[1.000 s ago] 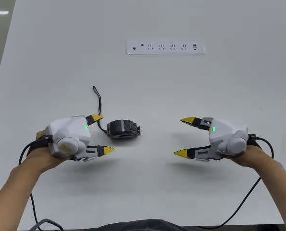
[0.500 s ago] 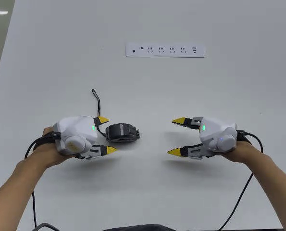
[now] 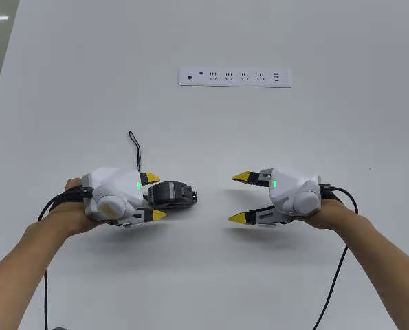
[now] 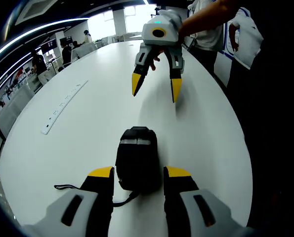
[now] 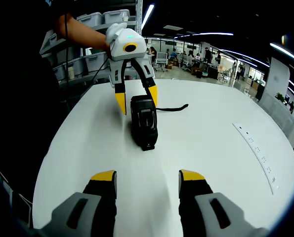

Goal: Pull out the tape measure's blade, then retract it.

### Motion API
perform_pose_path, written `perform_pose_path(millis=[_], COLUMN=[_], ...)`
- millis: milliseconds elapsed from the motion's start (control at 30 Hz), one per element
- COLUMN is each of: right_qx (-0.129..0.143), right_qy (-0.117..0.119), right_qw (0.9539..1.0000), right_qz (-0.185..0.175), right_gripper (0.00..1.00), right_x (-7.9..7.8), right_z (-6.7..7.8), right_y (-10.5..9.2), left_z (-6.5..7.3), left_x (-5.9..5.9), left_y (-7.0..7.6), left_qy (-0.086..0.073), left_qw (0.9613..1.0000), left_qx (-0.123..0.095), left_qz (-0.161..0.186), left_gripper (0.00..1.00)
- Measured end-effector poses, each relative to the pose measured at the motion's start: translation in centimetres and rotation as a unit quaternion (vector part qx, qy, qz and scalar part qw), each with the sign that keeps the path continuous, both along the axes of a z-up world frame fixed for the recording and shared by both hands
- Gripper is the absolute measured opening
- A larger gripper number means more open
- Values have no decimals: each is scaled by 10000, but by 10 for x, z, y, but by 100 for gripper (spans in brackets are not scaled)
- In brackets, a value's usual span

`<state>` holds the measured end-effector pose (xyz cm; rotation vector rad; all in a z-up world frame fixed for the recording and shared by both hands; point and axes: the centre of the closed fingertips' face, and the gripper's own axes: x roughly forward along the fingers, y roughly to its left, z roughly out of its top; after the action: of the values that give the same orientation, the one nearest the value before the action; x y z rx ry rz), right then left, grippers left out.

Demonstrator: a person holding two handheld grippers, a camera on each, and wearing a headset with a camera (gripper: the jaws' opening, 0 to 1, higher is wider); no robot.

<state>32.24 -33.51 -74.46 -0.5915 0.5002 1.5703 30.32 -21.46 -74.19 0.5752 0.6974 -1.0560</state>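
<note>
The tape (image 3: 173, 195) is lying on the table (image 3: 204, 275), its blade not yet pulled out. The left gripper (image 3: 153, 196) is straddling its case, jaws apart, apparently not clamping. The right gripper (image 3: 238, 198) is hovering nearby, spread and empty. Pulling and retracting both seem to be waiting.

The tape measure (image 3: 171, 194) looks like matt black plastic (dull, not shiny), the white table (image 3: 73, 103) smooth with soft sheen.
</note>
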Motion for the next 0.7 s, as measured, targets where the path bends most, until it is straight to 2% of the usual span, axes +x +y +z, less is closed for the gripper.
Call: perform_pose_path(millis=[700], right_qx=[2], right_qy=[72], right_qw=[9996], right_qz=[284], right_gripper=[41], right_x=[0], right_z=[-13], right_y=[29], left_z=[-9], left_x=[0], left_y=[1], left_qy=[-43], left_qw=[9985], left_qx=[225], left_qz=[-504], left_gripper=[29])
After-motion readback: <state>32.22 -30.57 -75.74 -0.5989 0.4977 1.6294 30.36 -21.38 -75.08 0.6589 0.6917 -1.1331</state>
